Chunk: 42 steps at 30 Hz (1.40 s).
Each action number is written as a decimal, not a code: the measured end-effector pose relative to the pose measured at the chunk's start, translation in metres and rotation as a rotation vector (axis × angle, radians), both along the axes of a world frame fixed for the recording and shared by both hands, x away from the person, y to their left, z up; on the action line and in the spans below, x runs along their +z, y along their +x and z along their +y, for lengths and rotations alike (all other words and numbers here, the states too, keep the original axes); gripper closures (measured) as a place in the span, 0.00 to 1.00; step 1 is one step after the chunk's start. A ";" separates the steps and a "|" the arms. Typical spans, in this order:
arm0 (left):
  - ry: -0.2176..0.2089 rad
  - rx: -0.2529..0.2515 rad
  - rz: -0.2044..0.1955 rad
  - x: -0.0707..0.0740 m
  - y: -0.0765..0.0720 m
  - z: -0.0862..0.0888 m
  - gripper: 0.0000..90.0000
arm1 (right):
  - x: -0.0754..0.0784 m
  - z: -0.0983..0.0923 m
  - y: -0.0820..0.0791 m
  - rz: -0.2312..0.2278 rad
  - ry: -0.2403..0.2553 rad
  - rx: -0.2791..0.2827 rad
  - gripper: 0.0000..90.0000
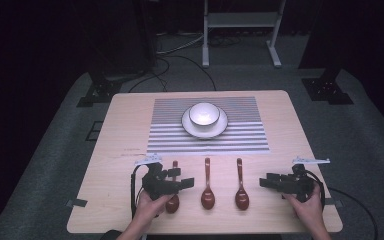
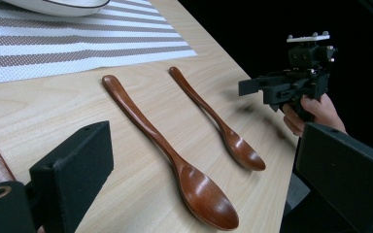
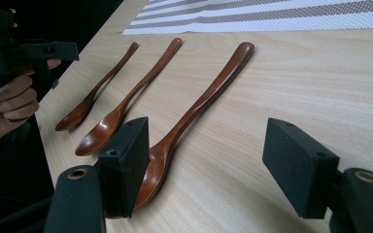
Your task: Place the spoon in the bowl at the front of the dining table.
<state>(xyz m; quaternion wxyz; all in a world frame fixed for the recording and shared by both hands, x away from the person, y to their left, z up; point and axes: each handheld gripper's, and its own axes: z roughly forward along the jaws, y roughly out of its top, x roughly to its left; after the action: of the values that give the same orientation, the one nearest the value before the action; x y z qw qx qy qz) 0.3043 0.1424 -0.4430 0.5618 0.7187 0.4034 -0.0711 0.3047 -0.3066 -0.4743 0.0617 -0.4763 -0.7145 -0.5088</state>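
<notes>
Fingers (image 3: pixel 298 167) of both grippers stand released beside three wooden spoons (image 1: pixel 207 187) on the table (image 1: pixel 280 210).

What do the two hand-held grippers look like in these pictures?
Both the left gripper and the right gripper are matte black, blocky tools with two flat rectangular jaws. Each carries a pale grey plate on top, and a black cable trails from it. The hands are bare; no sleeves are visible.

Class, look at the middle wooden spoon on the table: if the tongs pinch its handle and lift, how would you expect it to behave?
The middle spoon looks like solid wood, so it should probably stay stiff, not flex. Its glossy finish suggests the handle may slip between flat pads. The broad bowl at one end likely outweighs the thin handle, so gripped far up the handle it may tilt bowl-down.
</notes>
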 end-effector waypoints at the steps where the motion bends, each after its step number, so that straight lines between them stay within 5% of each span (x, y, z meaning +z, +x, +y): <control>1: -0.001 0.001 0.001 0.000 0.000 0.000 0.06 | -0.001 0.000 0.001 0.001 -0.003 0.002 0.36; 21: 0.022 -0.081 0.006 -0.001 -0.008 -0.028 0.06 | 0.002 0.001 -0.002 -0.013 -0.015 0.000 0.36; 42: 0.054 -0.254 0.122 -0.012 -0.016 -0.062 0.06 | 0.000 0.005 -0.001 0.002 -0.012 0.009 0.36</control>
<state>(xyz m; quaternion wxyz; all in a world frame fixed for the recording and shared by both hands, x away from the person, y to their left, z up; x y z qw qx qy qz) 0.2882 0.0806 -0.4551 0.5030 0.7732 0.3444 -0.1746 0.3036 -0.3021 -0.4743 0.0620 -0.4738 -0.7197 -0.5037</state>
